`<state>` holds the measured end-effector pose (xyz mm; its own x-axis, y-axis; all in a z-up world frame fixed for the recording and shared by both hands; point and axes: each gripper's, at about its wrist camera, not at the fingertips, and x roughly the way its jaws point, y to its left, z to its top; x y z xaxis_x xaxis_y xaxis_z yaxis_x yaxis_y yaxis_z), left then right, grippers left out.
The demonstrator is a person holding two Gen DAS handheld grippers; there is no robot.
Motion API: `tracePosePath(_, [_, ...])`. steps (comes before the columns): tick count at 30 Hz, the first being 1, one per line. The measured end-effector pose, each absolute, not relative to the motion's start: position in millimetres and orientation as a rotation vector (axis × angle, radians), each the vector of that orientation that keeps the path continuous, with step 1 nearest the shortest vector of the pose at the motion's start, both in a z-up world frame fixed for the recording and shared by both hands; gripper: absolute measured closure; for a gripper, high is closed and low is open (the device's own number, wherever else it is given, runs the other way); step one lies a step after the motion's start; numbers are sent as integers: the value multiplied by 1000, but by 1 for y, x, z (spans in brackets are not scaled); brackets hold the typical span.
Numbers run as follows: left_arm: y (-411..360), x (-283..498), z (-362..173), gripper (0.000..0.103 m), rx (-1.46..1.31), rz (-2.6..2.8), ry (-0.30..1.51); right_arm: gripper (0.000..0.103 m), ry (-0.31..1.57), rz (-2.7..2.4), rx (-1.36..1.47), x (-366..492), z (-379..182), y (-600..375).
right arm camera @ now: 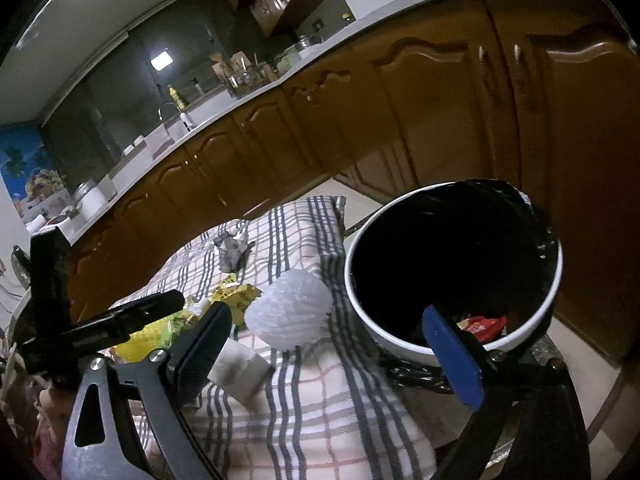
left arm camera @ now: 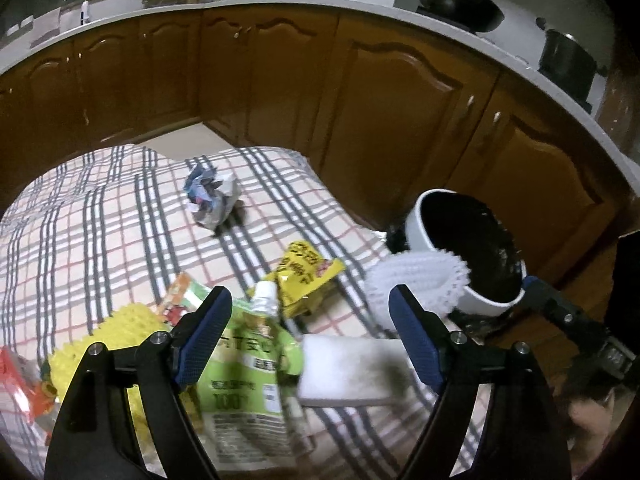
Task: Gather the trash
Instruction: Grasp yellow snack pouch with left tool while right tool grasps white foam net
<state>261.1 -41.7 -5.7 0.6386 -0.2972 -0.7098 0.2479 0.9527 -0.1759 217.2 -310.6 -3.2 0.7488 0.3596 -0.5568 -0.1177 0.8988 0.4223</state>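
Trash lies on a checked cloth point(left arm camera: 100, 220). My left gripper point(left arm camera: 311, 290) is open above a green spouted pouch point(left arm camera: 248, 364) and a white sponge block point(left arm camera: 348, 372); its pads touch nothing. Beyond them lie a yellow wrapper point(left arm camera: 308, 276) and a crumpled paper ball point(left arm camera: 210, 200). My right gripper point(right arm camera: 327, 308) is open too. A white foam net point(right arm camera: 292, 308) shows between its fingers, resting on the cloth beside the white bin point(right arm camera: 360, 320) with a black liner. A red wrapper point(right arm camera: 484, 326) lies inside the bin.
Brown cabinet doors point(left arm camera: 360, 100) under a pale counter stand close behind the table. A yellow foam net point(left arm camera: 120, 328) and a red packet point(left arm camera: 16, 380) lie at the cloth's left. A wok point(left arm camera: 456, 4) and a pot point(left arm camera: 568, 64) sit on the counter.
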Motion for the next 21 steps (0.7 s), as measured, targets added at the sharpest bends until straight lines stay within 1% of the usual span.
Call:
tracePosePath(2, [-41, 265, -8, 20, -47, -298, 827, 7, 683, 277, 385, 220, -4, -307])
tracePosePath(3, [-41, 266, -9, 20, -40, -294, 830, 9, 687, 282, 389, 223, -5, -306])
tracePosePath(5, [-42, 271, -12, 21, -22, -290, 838, 17, 698, 291, 395, 228, -7, -303])
tracePosePath(7, [-45, 277, -15, 21, -2, -287, 851, 27, 716, 305, 398, 236, -10, -298])
tracePosePath(8, [-47, 280, -16, 21, 7, -289, 858, 30, 722, 309, 397, 239, -12, -296])
tracePosePath(10, [-51, 286, -19, 23, 25, -299, 875, 38, 742, 323, 390, 247, -16, -289])
tracePosePath(11, [-53, 289, -21, 25, 36, -301, 883, 40, 752, 329, 389, 250, -18, -287])
tracePosePath(14, [-60, 301, -29, 33, 68, -317, 920, 46, 788, 334, 384, 262, -27, -281])
tracePosePath(15, [-62, 303, -32, 38, 72, -322, 932, 51, 801, 335, 383, 266, -31, -279])
tracePosePath(16, [-63, 306, -36, 47, 76, -326, 944, 58, 813, 336, 384, 268, -34, -278])
tracePosePath(17, [-64, 309, -41, 53, 80, -330, 961, 62, 826, 337, 385, 272, -38, -277])
tracePosePath(18, [-65, 311, -44, 67, 83, -332, 972, 71, 833, 339, 386, 273, -40, -276])
tracePosePath(19, [-65, 312, -48, 72, 79, -338, 984, 76, 837, 342, 386, 274, -42, -276])
tracePosePath(20, [-64, 312, -49, 72, 71, -345, 980, 78, 834, 344, 386, 274, -42, -276])
tracePosePath(21, [-63, 311, -48, 75, 66, -347, 972, 82, 830, 345, 384, 272, -42, -276])
